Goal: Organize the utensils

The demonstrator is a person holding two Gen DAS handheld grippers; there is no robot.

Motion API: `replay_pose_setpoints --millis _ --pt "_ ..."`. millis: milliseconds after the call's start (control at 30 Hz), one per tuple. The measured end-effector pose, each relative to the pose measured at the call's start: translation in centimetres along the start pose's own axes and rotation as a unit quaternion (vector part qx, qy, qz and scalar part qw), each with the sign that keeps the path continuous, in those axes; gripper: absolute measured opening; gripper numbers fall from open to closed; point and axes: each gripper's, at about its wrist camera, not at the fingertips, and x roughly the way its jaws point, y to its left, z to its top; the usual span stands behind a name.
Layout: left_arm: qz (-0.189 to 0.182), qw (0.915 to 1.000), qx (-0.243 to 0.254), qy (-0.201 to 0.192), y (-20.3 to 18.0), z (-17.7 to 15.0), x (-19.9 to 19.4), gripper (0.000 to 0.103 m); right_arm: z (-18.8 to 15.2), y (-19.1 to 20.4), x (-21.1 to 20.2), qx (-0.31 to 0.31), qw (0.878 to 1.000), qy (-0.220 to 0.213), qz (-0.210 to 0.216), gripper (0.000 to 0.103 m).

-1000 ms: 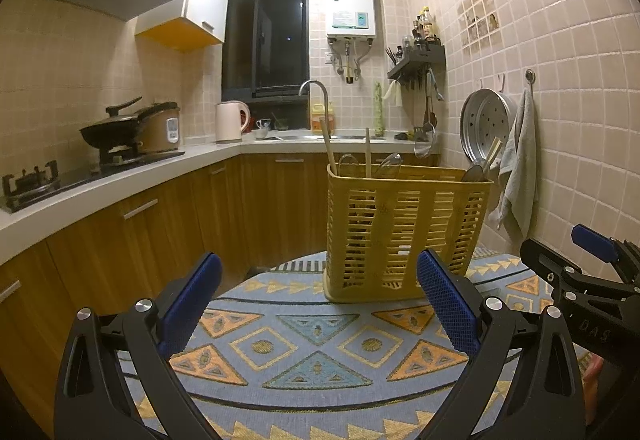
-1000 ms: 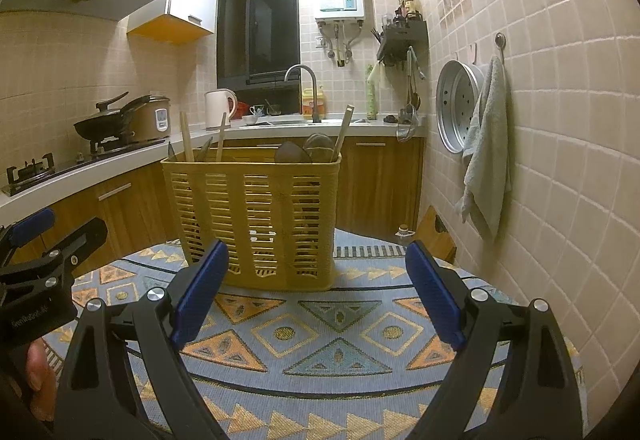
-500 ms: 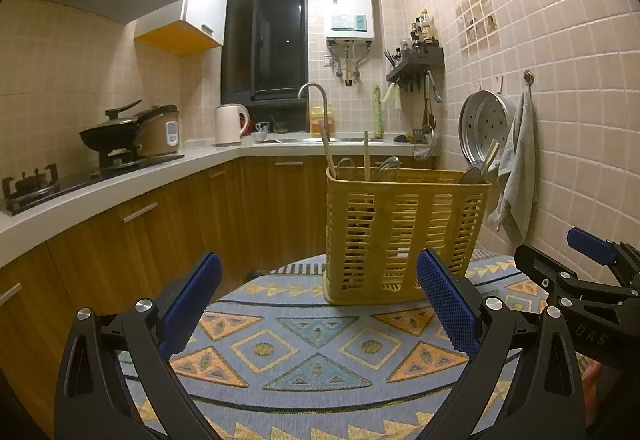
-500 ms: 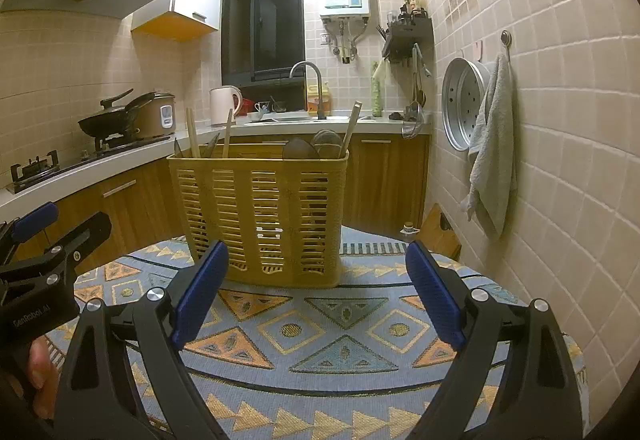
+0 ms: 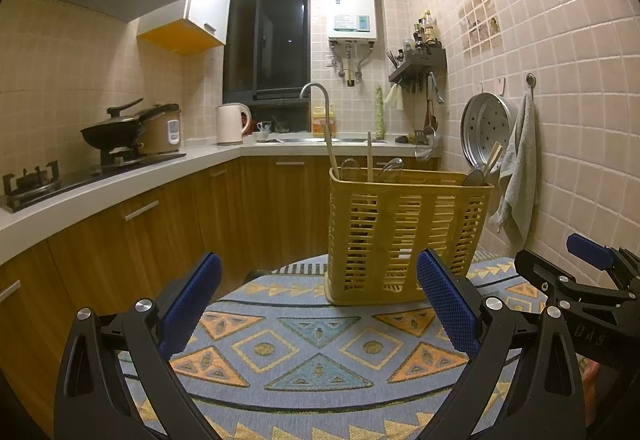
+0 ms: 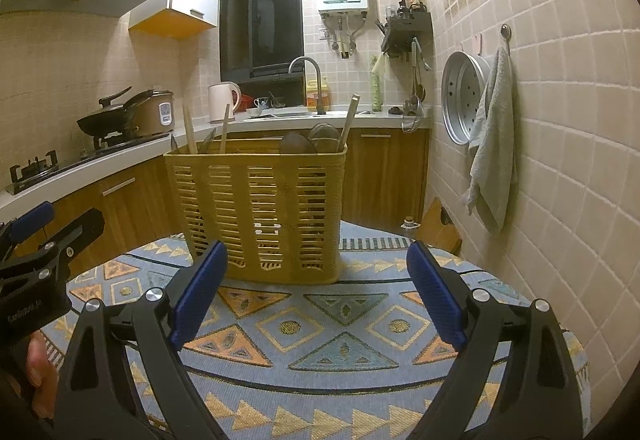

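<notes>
- Utensils (image 6: 320, 138) stand mostly hidden inside the slatted basket (image 6: 260, 200) (only tips show).
- Bottles on the wall shelf (image 5: 418, 62) are too small to identify.

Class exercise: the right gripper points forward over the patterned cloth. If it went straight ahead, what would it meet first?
Most likely the yellow basket. The right gripper is open and empty, with only bare patterned cloth before the basket's slatted wall, which sits slightly left of centre. Depth is hard to judge through the fisheye.
</notes>
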Motion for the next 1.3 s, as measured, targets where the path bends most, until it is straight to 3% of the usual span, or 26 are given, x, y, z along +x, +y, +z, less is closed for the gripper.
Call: replay_pose_setpoints --millis 1300 --pt "-0.004 1.0 -0.001 0.003 0.25 0.19 -0.08 0.095 -0.08 0.72 0.01 -0.005 1.0 0.004 0.004 0.087"
